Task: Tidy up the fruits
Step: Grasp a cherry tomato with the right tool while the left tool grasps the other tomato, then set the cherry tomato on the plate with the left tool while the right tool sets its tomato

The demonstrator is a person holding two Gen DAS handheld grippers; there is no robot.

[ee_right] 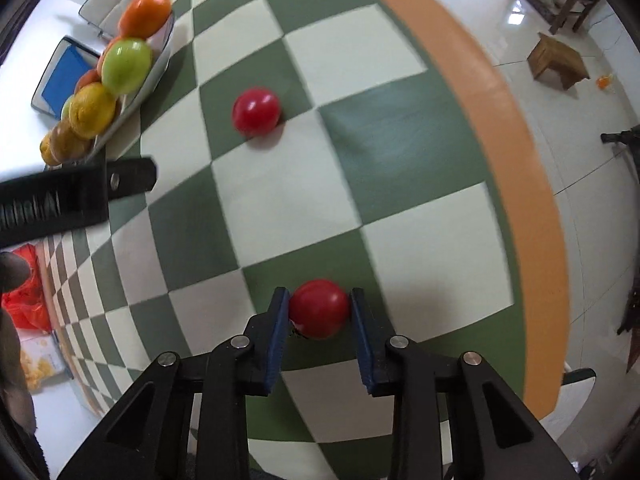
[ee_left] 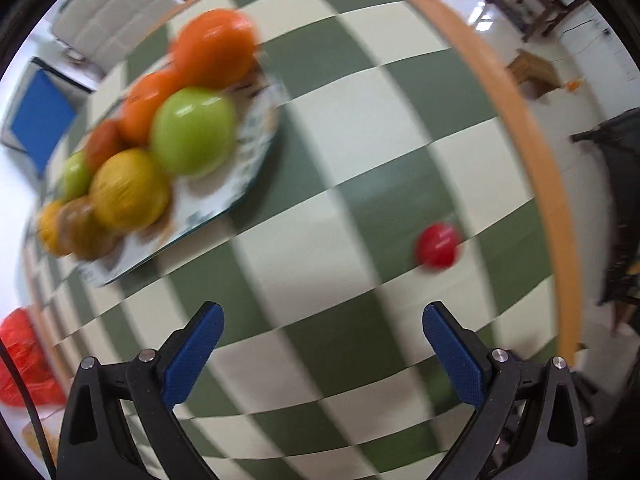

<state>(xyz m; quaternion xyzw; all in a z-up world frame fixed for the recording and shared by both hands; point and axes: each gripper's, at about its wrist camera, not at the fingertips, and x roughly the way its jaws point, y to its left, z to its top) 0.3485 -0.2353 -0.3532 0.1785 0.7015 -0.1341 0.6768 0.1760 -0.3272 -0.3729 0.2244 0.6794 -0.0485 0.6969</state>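
A glass plate [ee_left: 224,196] holds several fruits: oranges [ee_left: 214,46], green apples [ee_left: 194,130] and yellow fruits [ee_left: 128,190]. My left gripper [ee_left: 323,320] is open and empty above the checkered cloth, right of the plate. A red tomato [ee_left: 438,245] lies alone on the cloth ahead to the right. My right gripper [ee_right: 320,304] is shut on a second red tomato [ee_right: 319,309], just above the cloth. The lone tomato [ee_right: 256,111] lies ahead of it. The plate [ee_right: 154,68] sits far left, with the left gripper's body [ee_right: 72,196] below it.
The round table has an orange rim [ee_right: 516,152] on the right, with tiled floor beyond. A wooden stool [ee_right: 558,60] stands on the floor. A red bag [ee_left: 20,360] lies off the left edge. White chairs [ee_left: 112,12] stand behind the plate.
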